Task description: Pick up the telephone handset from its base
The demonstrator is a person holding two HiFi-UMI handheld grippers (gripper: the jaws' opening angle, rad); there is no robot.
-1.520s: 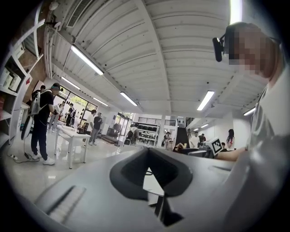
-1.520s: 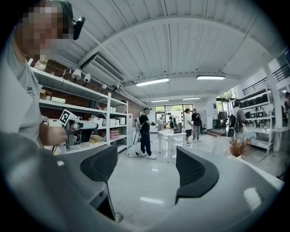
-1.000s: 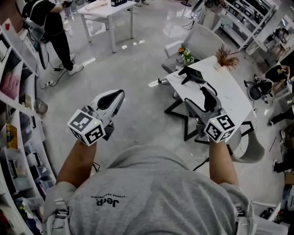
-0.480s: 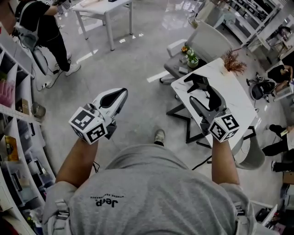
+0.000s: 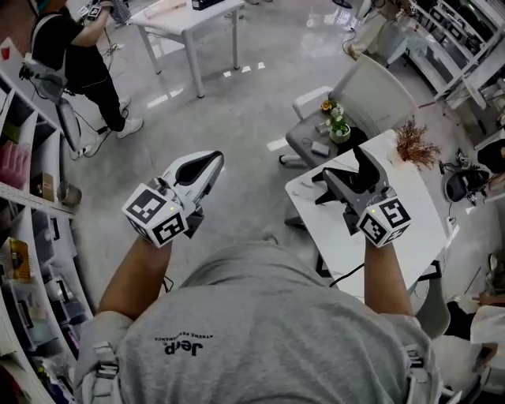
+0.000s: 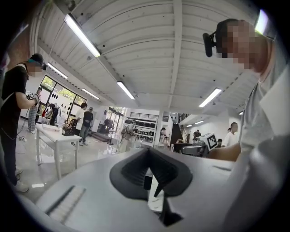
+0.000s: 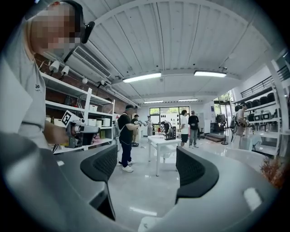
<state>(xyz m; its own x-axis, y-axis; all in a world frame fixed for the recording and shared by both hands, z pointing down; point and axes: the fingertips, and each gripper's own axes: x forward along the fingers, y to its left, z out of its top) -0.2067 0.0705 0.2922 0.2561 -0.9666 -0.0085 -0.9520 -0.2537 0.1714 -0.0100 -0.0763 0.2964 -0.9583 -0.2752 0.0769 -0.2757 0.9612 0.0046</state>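
Note:
My right gripper (image 5: 346, 164) hangs open over the near end of a white table (image 5: 410, 205). A black shape (image 5: 321, 195) shows at the gripper's left edge on the table. It may be the telephone, but the gripper hides most of it and I cannot make out a handset. In the right gripper view the right gripper (image 7: 147, 167) has wide-apart pads with only the room's floor between them. My left gripper (image 5: 211, 163) is held over the bare floor, away from the table. Its pads meet in the left gripper view, where the left gripper (image 6: 148, 171) holds nothing.
A grey chair (image 5: 379, 91) stands behind the table, with small potted plants (image 5: 338, 122) and a dried brown plant (image 5: 414, 142) at the table's far end. Shelves (image 5: 24, 197) line the left. A person (image 5: 75, 47) stands by another white table (image 5: 189, 20).
The white table has come closer, and my right gripper now hangs over its near end instead of beside it. The left gripper keeps its place and stays shut.

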